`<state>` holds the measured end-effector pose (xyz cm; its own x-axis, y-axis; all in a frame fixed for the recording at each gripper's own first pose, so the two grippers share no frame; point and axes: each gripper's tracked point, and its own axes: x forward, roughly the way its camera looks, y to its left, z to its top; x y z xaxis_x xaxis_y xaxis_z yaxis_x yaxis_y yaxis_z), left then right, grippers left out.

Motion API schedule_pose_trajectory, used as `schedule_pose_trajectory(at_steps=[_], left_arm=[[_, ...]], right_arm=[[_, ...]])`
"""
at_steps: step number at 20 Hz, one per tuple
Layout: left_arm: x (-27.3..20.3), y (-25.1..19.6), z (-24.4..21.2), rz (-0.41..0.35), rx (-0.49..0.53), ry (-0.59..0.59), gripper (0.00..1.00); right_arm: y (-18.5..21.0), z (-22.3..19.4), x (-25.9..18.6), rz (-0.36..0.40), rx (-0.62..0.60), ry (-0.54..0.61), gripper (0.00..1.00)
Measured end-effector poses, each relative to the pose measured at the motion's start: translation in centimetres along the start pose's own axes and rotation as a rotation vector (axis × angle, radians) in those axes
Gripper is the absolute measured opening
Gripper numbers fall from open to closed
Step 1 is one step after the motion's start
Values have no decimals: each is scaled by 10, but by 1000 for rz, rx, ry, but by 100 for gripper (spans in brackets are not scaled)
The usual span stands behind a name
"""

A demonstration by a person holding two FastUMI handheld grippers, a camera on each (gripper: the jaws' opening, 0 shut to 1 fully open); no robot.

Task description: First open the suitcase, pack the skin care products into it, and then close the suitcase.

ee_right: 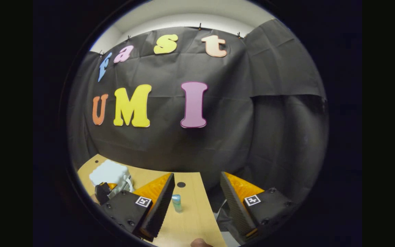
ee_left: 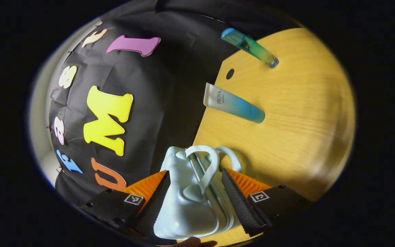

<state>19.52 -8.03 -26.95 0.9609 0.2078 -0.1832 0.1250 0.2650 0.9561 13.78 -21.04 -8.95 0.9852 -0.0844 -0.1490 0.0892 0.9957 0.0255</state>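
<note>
Fingers of our left gripper (ee_left: 195,197) stand on either side of the pale suitcase (ee_left: 190,202), which fills the space between them; its looped handles (ee_left: 209,161) rise just ahead of the fingertips. We cannot tell for certain that both pads press on the shell, though they sit right against its flanks, so we judge the case to be bracketed, perhaps steadied. Its seam runs straight away from us along the gripper's own line, and the case looks shut.

Further out on the worktop (ee_left: 303,113), up and to the right in the left gripper view, lie two skin care tubes: the nearer frosted one (ee_left: 233,107) and, well beyond it near the worktop's far edge, a green-blue one (ee_left: 250,47). Both lie with their long axes slanting across our line of reach, well apart from the suitcase.

Our right gripper (ee_right: 197,202) hangs open and empty, jaws wide, over the worktop's edge. In the right gripper view one tube (ee_right: 176,202) sits just beyond its left finger, and the suitcase (ee_right: 110,173) sits off to the left with the left gripper (ee_right: 103,192) at it.

We judge the right gripper nearer the tubes, the left placed to work the lid.
</note>
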Motion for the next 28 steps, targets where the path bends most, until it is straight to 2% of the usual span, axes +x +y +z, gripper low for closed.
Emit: schedule_pose_trajectory(at_steps=[2,3,6,8,10,14,20,23,25,28], left_arm=[[11,-6,-11,-12,77,52,91],[16,-11,-11,-42,107,62,87],[22,-15,-6,-58,200,68,67],[25,-15,-8,-73,224,69,43],[27,-11,-6,-77,240,60,28],[27,-4,-8,-78,238,48,12],[14,45,-4,-63,81,-28,3],[2,85,-11,-23,5,-55,3],[-7,115,-21,8,-46,-77,3],[-11,165,-58,58,-160,-79,3]], right_arm=[[-8,-9,7,3,25,22,80],[-12,-14,10,0,33,31,80],[-19,-24,11,-18,35,53,80],[-20,-30,9,-30,22,67,80],[-16,-31,4,-42,13,74,79],[1,-27,-11,-74,-5,71,80],[37,-7,-38,-109,-13,37,80],[57,4,-48,-124,-21,9,80],[72,11,-55,-130,-19,-11,79],[95,16,-63,-139,-27,-18,80]])
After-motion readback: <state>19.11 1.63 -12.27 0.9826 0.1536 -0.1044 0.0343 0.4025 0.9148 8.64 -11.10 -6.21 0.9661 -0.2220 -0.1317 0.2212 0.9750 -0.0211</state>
